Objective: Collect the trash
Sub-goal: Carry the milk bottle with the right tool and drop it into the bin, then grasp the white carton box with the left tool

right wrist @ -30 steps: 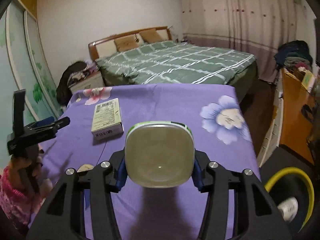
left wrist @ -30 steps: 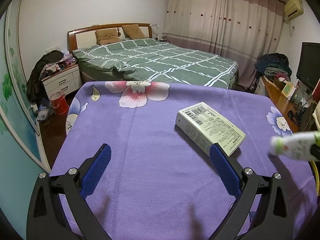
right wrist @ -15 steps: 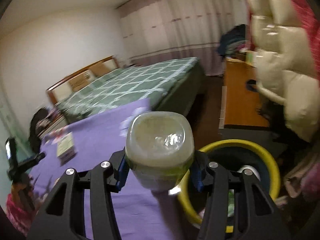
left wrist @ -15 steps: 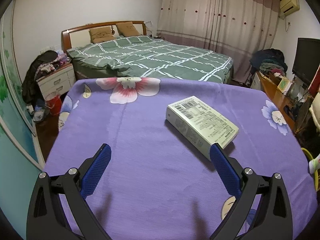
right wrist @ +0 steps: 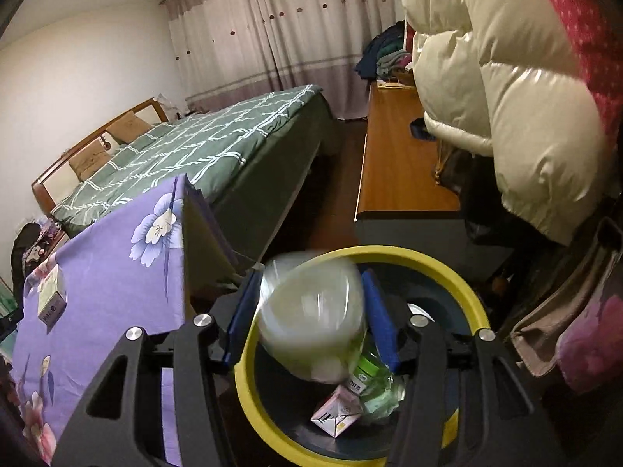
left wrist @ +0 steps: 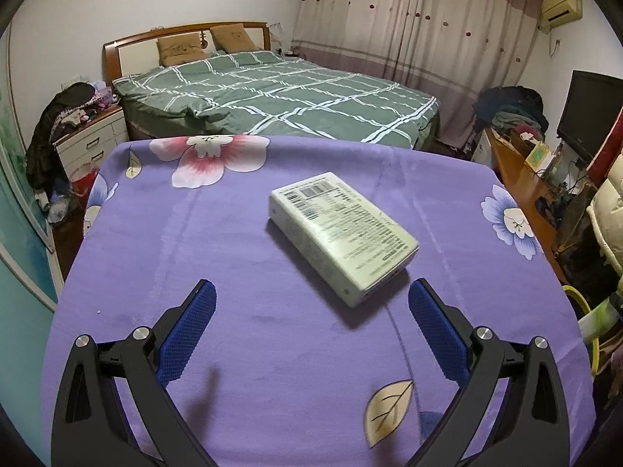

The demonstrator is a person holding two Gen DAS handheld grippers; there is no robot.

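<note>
A white box with printed labels [left wrist: 342, 233] lies flat on the purple flowered tablecloth [left wrist: 233, 257]; it also shows small in the right wrist view [right wrist: 50, 295]. My left gripper [left wrist: 311, 327] is open and empty just short of the box. My right gripper [right wrist: 311, 311] hangs over the yellow-rimmed bin [right wrist: 463, 292]. A pale green-white bottle [right wrist: 311, 315] sits blurred between its blue pads [right wrist: 379, 323], which stand apart from it. The bin holds a small carton [right wrist: 337, 412] and a green-labelled bottle [right wrist: 364, 373].
A green checked bed [left wrist: 280, 93] stands beyond the table. A wooden desk [right wrist: 397, 163] and a cream puffer jacket [right wrist: 506, 89] are right of the bin. A bedside cabinet [left wrist: 93, 140] with clothes is at far left.
My right gripper has swung off the table to over the bin and its jaws have spread, so the bottle is loose and blurred. My left gripper has closed in on the box.
</note>
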